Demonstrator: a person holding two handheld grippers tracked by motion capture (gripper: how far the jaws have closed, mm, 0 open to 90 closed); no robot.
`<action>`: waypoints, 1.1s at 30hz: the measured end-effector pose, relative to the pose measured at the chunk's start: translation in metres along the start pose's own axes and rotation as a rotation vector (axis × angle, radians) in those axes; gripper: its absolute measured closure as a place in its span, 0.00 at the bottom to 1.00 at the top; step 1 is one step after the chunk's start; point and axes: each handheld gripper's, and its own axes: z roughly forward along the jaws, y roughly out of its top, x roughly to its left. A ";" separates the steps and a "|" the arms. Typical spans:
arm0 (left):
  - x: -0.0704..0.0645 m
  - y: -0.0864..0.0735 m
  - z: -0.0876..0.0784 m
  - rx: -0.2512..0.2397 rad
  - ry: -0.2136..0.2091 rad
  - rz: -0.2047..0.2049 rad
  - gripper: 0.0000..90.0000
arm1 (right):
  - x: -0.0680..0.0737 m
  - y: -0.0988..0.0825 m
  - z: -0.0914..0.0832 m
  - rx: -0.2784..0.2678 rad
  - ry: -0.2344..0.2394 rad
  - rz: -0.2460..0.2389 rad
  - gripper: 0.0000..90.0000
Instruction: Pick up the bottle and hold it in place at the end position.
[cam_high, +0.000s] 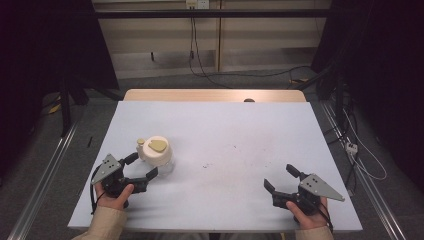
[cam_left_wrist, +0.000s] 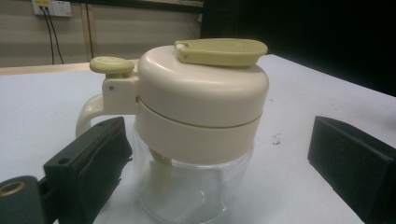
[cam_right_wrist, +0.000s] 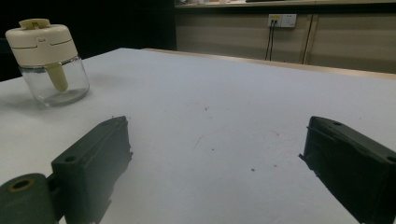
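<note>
A clear glass jar with a cream lid, a cream handle and a yellow-green flap (cam_high: 156, 152) stands upright on the white table, left of the middle. My left gripper (cam_high: 143, 166) is open just in front of it, one jaw on each side, neither touching. In the left gripper view the jar (cam_left_wrist: 201, 121) stands close between the black jaws, with a gap on both sides. My right gripper (cam_high: 280, 178) rests open near the front right of the table, nothing between its jaws. From the right gripper view the jar (cam_right_wrist: 49, 60) stands far off at the upper left.
The white table top (cam_high: 230, 140) has small dark specks near its middle. A wooden strip (cam_high: 215, 95) runs along its far edge. Cables and a wall socket (cam_high: 197, 4) lie beyond; dark curtains and metal rails flank both sides.
</note>
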 end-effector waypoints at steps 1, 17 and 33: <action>0.000 0.000 0.000 0.000 0.001 -0.002 0.05 | 0.000 0.000 0.000 0.000 0.000 0.000 0.07; 0.001 0.000 0.003 0.009 0.009 -0.004 0.05 | 0.001 0.000 0.002 -0.003 -0.008 -0.014 0.06; -0.001 -0.003 0.023 0.066 0.069 -0.030 0.04 | 0.001 0.000 0.003 -0.011 -0.009 -0.021 0.06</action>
